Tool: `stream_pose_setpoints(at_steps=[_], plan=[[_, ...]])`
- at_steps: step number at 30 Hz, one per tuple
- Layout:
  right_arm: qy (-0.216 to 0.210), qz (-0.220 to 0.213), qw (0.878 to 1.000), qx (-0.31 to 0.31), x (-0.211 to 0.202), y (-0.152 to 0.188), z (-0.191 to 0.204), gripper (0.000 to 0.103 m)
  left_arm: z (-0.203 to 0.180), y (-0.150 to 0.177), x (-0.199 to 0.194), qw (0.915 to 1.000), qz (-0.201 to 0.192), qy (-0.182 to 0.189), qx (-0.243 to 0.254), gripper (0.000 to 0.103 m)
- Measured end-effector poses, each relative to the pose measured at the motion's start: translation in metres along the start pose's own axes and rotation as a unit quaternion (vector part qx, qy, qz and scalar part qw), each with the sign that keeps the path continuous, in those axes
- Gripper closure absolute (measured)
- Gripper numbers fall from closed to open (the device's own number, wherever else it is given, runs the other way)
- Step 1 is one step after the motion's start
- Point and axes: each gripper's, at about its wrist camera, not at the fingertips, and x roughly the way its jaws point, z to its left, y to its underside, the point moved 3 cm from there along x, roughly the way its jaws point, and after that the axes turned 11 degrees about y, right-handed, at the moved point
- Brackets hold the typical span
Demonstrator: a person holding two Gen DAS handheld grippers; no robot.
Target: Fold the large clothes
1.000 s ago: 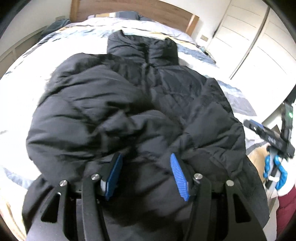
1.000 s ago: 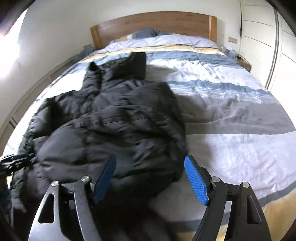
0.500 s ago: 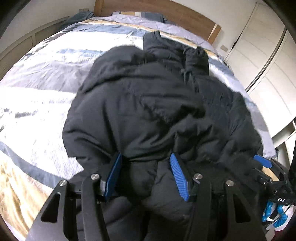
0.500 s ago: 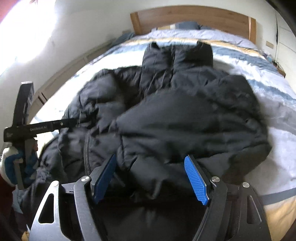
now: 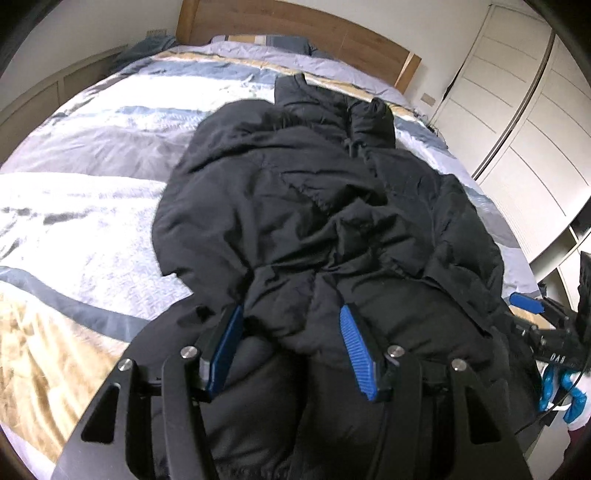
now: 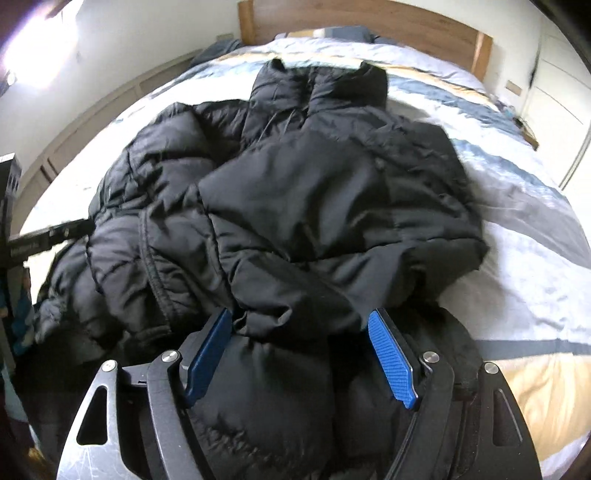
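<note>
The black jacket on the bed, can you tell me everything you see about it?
The black jacket is puffy, quilted and looks slightly shiny. It lies bunched on the striped bedspread, collar toward the wooden headboard. Its near end bulges between the fingers of the left gripper and right gripper.

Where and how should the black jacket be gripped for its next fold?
Grip the jacket at its hem, coming from the foot of the bed: the collar points toward the headboard, so the hem lies nearest.
</note>
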Motion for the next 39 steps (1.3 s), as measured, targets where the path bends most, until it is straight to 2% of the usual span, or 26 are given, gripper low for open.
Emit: stream_pose_setpoints(at_steps=[11, 18, 27, 32, 39], plan=[[0.018, -0.021, 0.999, 0.029, -0.038, -0.015, -0.001, 0.027, -0.014, 0.005, -0.039, 0.9978, -0.034, -0.044, 0.036, 0.050], [0.021, -0.034, 0.998, 0.056, -0.049, -0.018, -0.019, 0.025, -0.021, -0.001, -0.055, 0.9951, -0.043, -0.070, 0.056, 0.050], [0.005, -0.037, 0.996, 0.079, -0.044, -0.002, -0.035, 0.024, -0.036, 0.004, -0.060, 0.9916, -0.039, -0.103, 0.067, 0.050], [-0.003, -0.043, 0.995, 0.093, -0.046, 0.011, -0.046, 0.022, -0.042, 0.010, -0.062, 0.9919, -0.038, -0.100, 0.069, 0.050], [-0.024, -0.049, 0.992, 0.109, -0.050, 0.032, -0.060, 0.019, -0.044, 0.029, -0.062, 0.9936, 0.006, -0.101, 0.051, 0.050]])
